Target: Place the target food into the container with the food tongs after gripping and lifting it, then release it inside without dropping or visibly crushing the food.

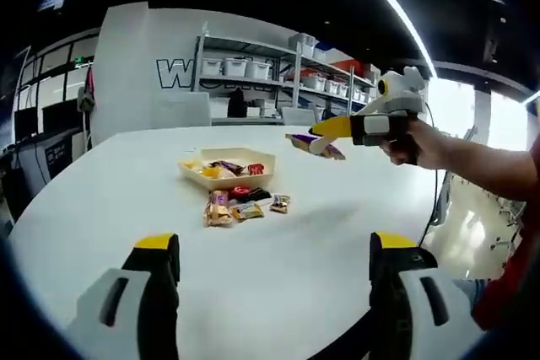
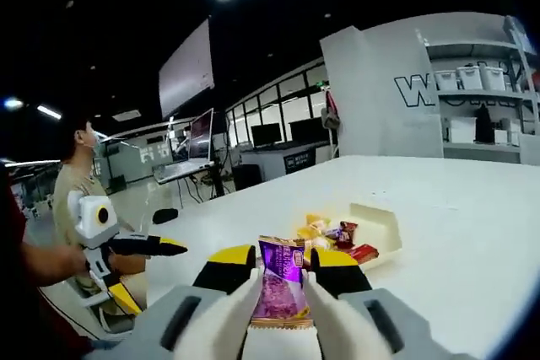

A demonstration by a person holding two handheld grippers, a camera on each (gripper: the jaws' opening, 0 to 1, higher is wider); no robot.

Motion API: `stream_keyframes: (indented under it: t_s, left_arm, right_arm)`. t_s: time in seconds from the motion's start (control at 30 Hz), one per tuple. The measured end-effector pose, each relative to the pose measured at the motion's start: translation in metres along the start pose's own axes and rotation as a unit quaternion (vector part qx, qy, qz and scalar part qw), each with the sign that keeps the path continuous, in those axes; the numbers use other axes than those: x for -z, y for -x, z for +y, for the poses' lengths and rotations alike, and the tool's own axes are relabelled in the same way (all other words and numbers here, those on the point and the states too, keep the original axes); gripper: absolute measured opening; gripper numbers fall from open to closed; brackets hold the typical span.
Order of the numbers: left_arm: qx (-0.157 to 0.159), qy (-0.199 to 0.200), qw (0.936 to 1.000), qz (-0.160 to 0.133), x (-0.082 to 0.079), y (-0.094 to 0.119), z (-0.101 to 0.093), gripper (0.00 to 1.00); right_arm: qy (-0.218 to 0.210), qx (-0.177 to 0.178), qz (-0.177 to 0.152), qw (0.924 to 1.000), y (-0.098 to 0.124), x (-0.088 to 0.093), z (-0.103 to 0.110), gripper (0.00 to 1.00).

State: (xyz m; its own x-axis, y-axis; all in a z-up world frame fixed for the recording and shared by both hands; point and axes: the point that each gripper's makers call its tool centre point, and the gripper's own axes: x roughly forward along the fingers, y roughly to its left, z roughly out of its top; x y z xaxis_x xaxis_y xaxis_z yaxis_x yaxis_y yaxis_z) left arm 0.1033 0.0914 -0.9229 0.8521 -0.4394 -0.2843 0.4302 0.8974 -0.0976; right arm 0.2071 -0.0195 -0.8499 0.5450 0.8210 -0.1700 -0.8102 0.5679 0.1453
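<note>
Your right claw (image 2: pixel 283 280) is closed on a purple snack packet (image 2: pixel 281 288); the two yellow-tipped jaws press it from both sides and the packet stands upright between them, lifted above the white tabletop (image 2: pixel 447 217). In the left gripper view you see the same right claw (image 1: pixel 314 142) from the side, held by your hand (image 1: pixel 419 142) in the air, with the purple snack packet (image 1: pixel 312 144) hanging at its tip, above the tabletop (image 1: pixel 110 200) and to the right of the container (image 1: pixel 228 168), not yet over it.

Your left claw (image 1: pixel 274 263) is wide open and holds nothing; its two jaws stand far apart over the bare near part of the tabletop. In the right gripper view the left claw (image 2: pixel 156 271) shows at the left side, off the edge of the tabletop, also with jaws spread.

The container (image 2: pixel 375 229) is a shallow pale tray and it already has several wrapped snacks (image 1: pixel 226 169) inside, yellow, red and dark ones. Just in front of it a small heap of loose snacks (image 1: pixel 243 205) lies on the tabletop, touching each other.

Behind the tabletop there is a metal shelf (image 1: pixel 278 73) with white boxes, and a person (image 2: pixel 78 179) stands near desks with monitors
</note>
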Motion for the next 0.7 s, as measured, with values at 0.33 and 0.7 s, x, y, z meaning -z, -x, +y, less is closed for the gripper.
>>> stream_keyframes:
  t_s: [0.33,0.7]
  left_arm:
    - [0.006,0.037,0.9993,0.009,0.012,0.001,0.001,0.86]
    - [-0.024,0.041,0.9989,0.002,0.017,0.001,0.019,0.99]
  right_arm:
    - [0.018,0.009,-0.002,0.9998,-0.013,-0.020,-0.011,0.21]
    - [0.034,0.036,-0.004,0.9988,-0.032,-0.040,-0.036,0.21]
